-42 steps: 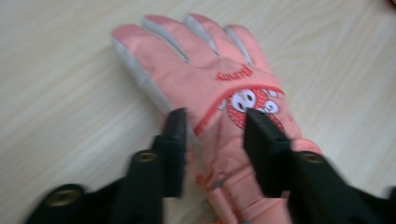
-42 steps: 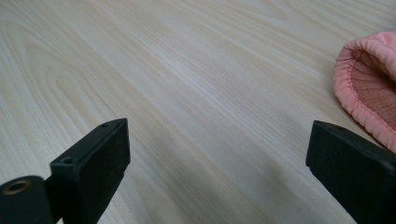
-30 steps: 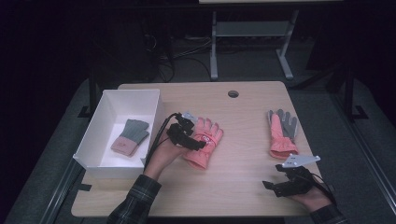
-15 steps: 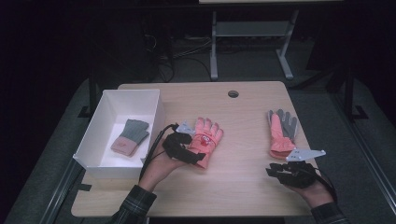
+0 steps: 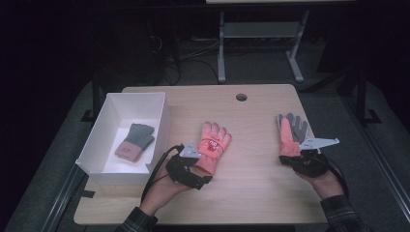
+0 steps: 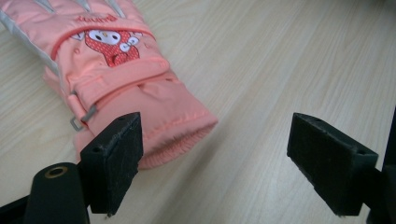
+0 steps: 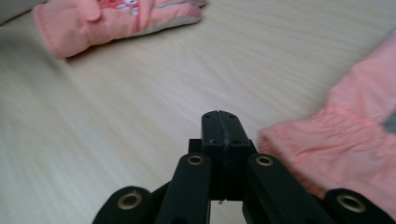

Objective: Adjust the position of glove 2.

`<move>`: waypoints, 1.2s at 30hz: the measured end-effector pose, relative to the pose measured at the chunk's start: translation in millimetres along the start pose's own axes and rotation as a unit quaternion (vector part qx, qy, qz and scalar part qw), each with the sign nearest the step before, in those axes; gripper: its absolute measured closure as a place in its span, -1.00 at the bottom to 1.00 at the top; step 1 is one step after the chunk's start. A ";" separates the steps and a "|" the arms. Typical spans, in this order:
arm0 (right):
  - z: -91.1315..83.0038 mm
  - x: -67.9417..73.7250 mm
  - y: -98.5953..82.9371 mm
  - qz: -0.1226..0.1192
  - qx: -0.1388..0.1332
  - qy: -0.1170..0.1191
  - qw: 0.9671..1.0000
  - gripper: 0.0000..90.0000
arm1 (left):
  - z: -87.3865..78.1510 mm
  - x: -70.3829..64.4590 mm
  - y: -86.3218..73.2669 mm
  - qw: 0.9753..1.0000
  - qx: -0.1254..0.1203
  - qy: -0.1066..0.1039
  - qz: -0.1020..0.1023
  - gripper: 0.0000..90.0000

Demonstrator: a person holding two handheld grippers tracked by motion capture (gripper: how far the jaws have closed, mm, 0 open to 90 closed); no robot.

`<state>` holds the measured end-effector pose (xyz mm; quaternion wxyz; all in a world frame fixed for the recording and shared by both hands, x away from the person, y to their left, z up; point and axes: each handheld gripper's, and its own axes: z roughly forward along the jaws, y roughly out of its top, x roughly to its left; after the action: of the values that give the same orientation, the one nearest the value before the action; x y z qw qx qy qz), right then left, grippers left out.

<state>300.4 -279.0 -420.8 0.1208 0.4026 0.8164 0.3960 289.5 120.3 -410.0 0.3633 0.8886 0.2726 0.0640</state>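
Two pink ski gloves lie on the wooden counter (image 5: 251,188) in front of me, well apart from each other. My left gripper (image 6: 212,163) sits at the cuff end of the pink glove with the cartoon patch (image 5: 211,151), its jaws spread wide; in the left gripper view one jaw is just in front of the cuff's edge while the other stands off over bare wood, so nothing is clamped between them. That glove lies flat, patch up, fingers pointing away from me, near the middle of the counter. My right gripper (image 7: 221,128) has its jaws pressed together with nothing between them, low over the wood, and the cuff of the pink glove with the grey palm (image 5: 290,133) lies just beside it; I cannot tell whether the two touch. In the high view this second glove lies towards the counter's right side, grey fingers pointing away. To the left of the first glove stands a white box (image 5: 110,116), and inside it rests a knitted glove (image 5: 135,141), grey-green with a pink cuff.
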 end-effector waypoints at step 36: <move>24.1 -92.3 8.3 0.039 0.033 -0.086 0.995 1.00 | 2.1 -14.8 -27.5 0.999 -0.006 -0.015 0.028 -0.63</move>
<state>377.1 -332.3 -441.7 0.1617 0.4702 0.7995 0.3369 265.6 127.3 -428.9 0.3705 0.8947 0.2415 0.0620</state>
